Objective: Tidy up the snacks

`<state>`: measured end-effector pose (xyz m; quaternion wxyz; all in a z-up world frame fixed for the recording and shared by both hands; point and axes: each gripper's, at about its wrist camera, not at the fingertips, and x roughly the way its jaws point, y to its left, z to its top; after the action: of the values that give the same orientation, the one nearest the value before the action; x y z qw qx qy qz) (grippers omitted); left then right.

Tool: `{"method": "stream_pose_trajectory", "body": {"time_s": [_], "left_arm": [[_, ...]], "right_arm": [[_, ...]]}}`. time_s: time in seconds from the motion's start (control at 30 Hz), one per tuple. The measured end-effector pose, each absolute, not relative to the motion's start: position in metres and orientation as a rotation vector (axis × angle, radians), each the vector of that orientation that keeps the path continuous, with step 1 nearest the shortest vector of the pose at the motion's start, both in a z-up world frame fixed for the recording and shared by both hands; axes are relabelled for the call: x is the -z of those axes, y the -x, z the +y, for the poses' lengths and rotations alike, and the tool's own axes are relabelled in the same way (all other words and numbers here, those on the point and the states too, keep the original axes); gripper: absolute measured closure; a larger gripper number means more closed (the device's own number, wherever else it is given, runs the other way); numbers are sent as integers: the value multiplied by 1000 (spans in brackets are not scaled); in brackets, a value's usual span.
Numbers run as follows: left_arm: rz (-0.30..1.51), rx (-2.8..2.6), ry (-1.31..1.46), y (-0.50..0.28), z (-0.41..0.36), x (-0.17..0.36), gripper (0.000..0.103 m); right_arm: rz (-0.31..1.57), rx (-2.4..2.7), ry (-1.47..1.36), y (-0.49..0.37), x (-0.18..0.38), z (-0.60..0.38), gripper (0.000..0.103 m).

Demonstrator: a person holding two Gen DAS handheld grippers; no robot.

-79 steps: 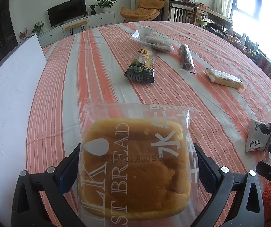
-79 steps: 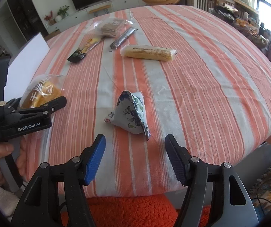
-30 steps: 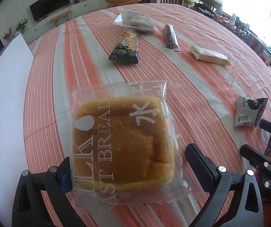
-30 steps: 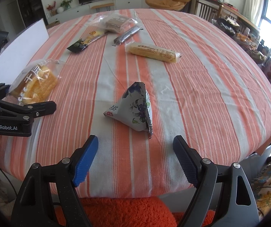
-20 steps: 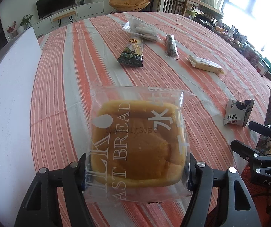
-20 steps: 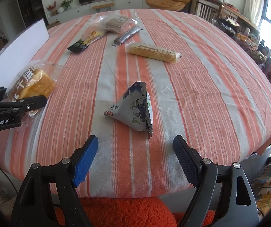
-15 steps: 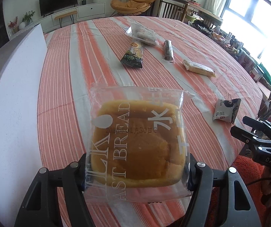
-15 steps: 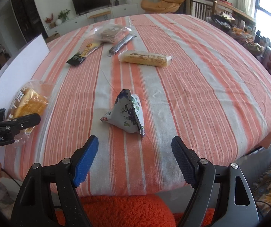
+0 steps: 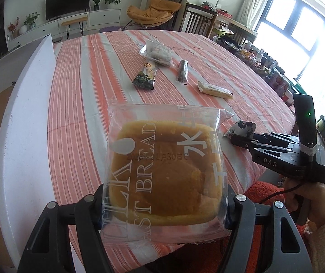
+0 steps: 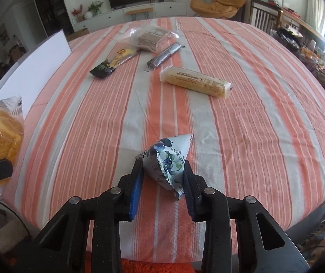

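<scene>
Early in the sorting, by the look of it. Left gripper (image 9: 162, 207) clamped on the bread packet (image 9: 164, 170), raised over the table's near edge. Right gripper (image 10: 162, 179), just closing, pinched the triangular pouch (image 10: 168, 159) there. Four snacks left near the far edge.

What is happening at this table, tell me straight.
A person is sorting packaged snacks on a striped tablecloth with a gripper in each hand. The left gripper is clamped on a bagged milk toast bread. The right gripper has just been closing and now pinches a small triangular floral packet near the table's front edge. A yellow wrapped bar, a dark stick pack, a green-and-yellow packet and a clear biscuit bag lie farther back.
</scene>
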<state>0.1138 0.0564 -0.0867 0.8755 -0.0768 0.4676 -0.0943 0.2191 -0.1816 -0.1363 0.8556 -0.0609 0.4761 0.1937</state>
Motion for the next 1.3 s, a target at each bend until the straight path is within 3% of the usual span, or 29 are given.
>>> {"method": "stream_pose_trajectory", "body": {"time_s": [0.07, 0.33, 0.43, 0.5, 0.63, 0.67, 0.7, 0.77, 1.0, 1.3], "left_arm": [[969, 201, 180, -109, 60, 81, 33], [957, 220, 202, -101, 62, 72, 33], [955, 218, 201, -98, 63, 71, 33], [952, 216, 198, -96, 63, 70, 33], [951, 212, 201, -96, 63, 71, 33], [952, 212, 202, -96, 63, 72, 33], [951, 212, 203, -95, 63, 71, 33], [945, 213, 206, -93, 65, 69, 33], [909, 241, 253, -80, 79, 46, 33], [773, 99, 366, -39, 180, -18, 33]], "right_arm": [[1000, -405, 101, -216, 133, -186, 80], [1003, -411, 106, -214, 128, -189, 79], [1049, -407, 64, -220, 137, -192, 68], [1034, -405, 35, -221, 136, -194, 45], [1035, -408, -41, -227, 135, -195, 43], [1040, -408, -59, -228, 137, -196, 48], [1044, -397, -63, -229, 138, -196, 68], [1053, -388, -92, -231, 137, -200, 74], [980, -422, -164, -219, 109, -207, 76], [811, -756, -97, -163, -8, -102, 76]]}}
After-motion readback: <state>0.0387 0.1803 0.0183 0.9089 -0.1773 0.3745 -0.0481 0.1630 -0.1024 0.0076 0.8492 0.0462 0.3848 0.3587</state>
